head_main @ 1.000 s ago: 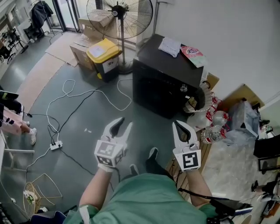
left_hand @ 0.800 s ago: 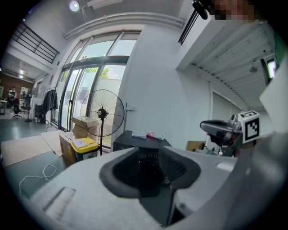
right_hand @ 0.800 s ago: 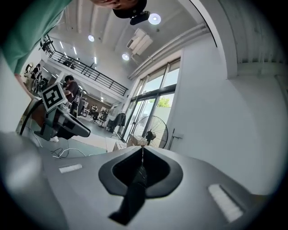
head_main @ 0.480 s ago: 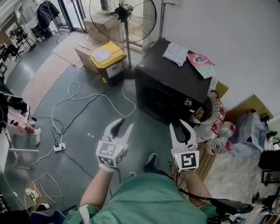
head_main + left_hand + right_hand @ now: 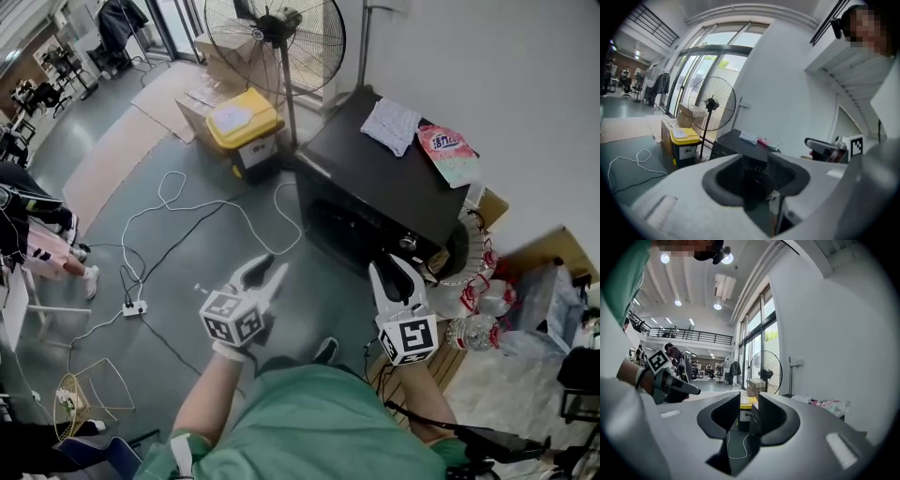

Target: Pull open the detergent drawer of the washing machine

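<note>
Washing machine [image 5: 380, 183]: a black, box-shaped unit standing against the white wall [image 5: 506, 66], with its dark front turned toward the person. A round knob [image 5: 407, 243] sits near the right end of the front's upper edge. The detergent drawer cannot be told apart from the dark front in any view. A folded cloth [image 5: 394, 125] and a pink packet [image 5: 448, 155] lie side by side on the top panel. Both grippers are held in the air over the grey floor [image 5: 187, 169], short of the machine and touching nothing. Left gripper [image 5: 272, 265]: it points toward the machine's front. In the left gripper view its jaws stand part-way apart with nothing between them, and the machine [image 5: 725, 144] appears well beyond them. Right gripper [image 5: 390, 264]: in the head view it sits just below the knob end of the front, near it but clear of it. Its jaws are opening, and the right gripper view shows a plain gap with no object in it. In the head view, a pedestal fan [image 5: 277, 37], a bin with a yellow lid [image 5: 242, 122] and cardboard boxes [image 5: 211, 84] stand to the left of the machine. White cables [image 5: 178, 211] run across the floor near a power strip [image 5: 135, 307]. Water bottles [image 5: 473, 330] lie to the machine's right.
</note>
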Motion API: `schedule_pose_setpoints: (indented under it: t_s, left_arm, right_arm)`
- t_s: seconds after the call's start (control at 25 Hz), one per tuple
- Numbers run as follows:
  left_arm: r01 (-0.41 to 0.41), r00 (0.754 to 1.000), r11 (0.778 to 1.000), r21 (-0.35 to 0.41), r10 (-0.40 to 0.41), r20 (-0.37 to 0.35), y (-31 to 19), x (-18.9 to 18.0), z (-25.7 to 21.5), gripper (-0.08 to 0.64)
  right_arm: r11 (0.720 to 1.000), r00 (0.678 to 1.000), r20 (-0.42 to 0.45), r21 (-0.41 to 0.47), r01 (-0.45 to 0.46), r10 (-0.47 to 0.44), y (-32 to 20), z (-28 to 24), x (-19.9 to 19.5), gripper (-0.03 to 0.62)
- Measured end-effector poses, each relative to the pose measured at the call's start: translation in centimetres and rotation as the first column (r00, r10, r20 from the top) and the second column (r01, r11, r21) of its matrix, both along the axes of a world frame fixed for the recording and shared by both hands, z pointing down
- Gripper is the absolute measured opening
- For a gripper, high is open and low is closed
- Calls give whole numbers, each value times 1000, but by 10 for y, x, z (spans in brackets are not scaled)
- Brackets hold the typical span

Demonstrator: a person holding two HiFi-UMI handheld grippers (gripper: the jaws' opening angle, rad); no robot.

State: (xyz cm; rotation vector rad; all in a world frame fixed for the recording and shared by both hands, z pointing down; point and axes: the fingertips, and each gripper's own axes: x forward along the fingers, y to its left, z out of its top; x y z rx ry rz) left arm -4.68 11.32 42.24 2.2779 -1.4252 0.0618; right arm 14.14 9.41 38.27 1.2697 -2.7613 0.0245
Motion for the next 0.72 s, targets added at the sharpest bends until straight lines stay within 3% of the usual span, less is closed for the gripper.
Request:
schedule_pose_setpoints:
  t_s: [0.44, 0.72]
  left_arm:
    - [-70, 996, 997, -32, 69, -50, -52, 3, 28, 164]
    - [-168, 982, 982, -90, 159, -102, -111, -17, 70, 221]
  right_arm:
    - [997, 999, -3, -72, 32, -32, -47, 20, -11, 102]
    - [995, 1000, -28, -95, -5, 3, -87, 26, -26, 101]
